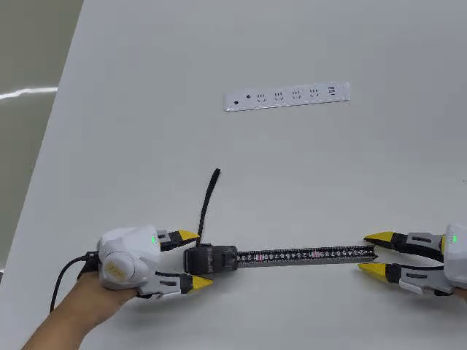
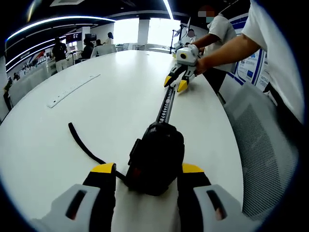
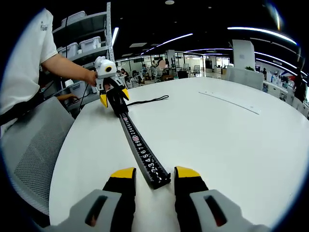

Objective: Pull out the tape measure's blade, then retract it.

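1. Head view: the left tongs (image 1: 201,258) straddle the tape measure case (image 1: 213,259) on the worktop (image 1: 146,109). The blade (image 1: 306,255) runs from the case to the right tongs (image 1: 366,254).
2. Left gripper view: the case sits between the jaws; I cannot tell whether they clamp it.
3. Right gripper view: far from the case, the blade tip (image 3: 159,180) lies between parted jaws, untouched.

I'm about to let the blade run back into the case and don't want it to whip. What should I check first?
1. Blade pulled out, straight and flat on the table: ok.
2. Left gripper clamping the case: cannot tell; its jaws flank the case, contact unclear.
3. Right gripper holding the blade tip: not ok; jaws stand apart, with gaps beside the tip.
4. Strap off the blade's path: ok, it trails away from the case.
5. Power strip out of the way: ok.
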